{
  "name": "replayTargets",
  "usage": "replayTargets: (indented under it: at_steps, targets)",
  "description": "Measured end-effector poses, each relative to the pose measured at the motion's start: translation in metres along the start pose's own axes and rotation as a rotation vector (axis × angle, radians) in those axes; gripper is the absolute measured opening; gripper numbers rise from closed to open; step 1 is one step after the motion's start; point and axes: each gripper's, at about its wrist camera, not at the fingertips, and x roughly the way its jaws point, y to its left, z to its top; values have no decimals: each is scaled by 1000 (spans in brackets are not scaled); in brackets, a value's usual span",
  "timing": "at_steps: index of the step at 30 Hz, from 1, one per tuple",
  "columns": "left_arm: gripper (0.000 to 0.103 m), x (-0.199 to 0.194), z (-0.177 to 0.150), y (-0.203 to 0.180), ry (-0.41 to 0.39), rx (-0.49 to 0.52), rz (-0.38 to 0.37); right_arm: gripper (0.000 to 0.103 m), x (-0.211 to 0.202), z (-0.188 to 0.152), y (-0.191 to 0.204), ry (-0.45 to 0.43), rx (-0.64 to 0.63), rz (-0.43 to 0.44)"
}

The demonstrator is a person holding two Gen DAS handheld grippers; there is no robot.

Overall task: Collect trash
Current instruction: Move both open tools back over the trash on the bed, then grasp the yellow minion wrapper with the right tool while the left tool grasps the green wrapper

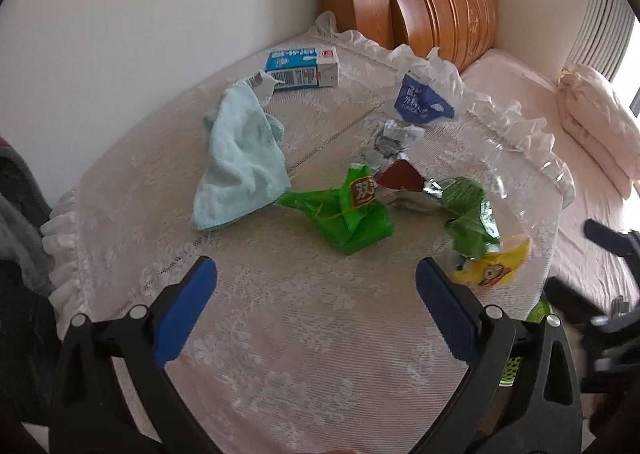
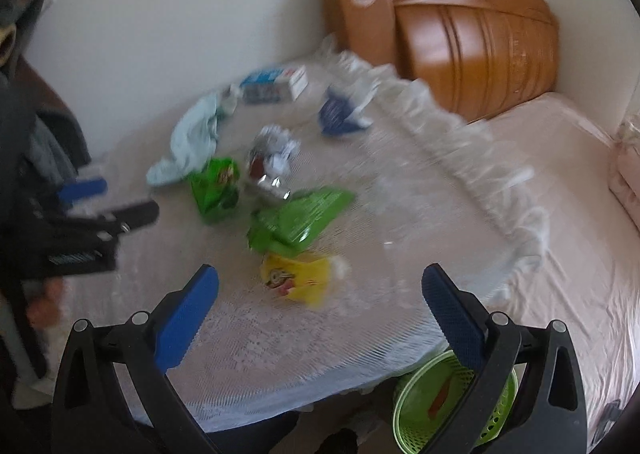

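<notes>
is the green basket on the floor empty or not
Not empty: the green mesh basket beside the table holds something red-orange inside.

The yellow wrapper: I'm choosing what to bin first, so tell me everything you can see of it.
The yellow wrapper is a small crumpled packet of thin glossy film, bright yellow with a cartoon face printed in red and white. It lies flat on the lace tablecloth near the table's front edge, closest of all the litter to the right gripper, whose jaws stand open and apart from it. A green wrapper lies just behind it, touching or nearly so. Nothing covers it.
</notes>
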Motion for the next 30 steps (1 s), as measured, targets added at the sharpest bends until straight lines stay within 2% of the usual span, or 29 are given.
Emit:
replayTargets:
  at_steps: [6, 10, 12, 14, 17, 20, 30]
  targets:
    - [95, 13, -2, 13, 25, 27, -14, 101, 45, -2, 15, 9, -21, -71]
    - [95, 15, -3, 19, 30, 32, -31, 101, 59, -1, 16, 9, -20, -100]
    - [95, 16, -3, 21, 29, 30, -38, 95, 62, -1, 18, 9, -35, -118]
    - [95, 17, -2, 23, 30, 28, -40, 80, 63, -2, 19, 24, -42, -118]
    - [95, 18, -1, 26, 30, 24, -41, 64, 62, -4, 14, 41, -17, -75]
    - [95, 20, 0, 26, 32, 16, -40, 60, 59, -7, 11, 54, 3, -56]
    - [95, 33, 3, 17, 69, -37, -79, 59, 41, -15, 2, 84, 77, 41]
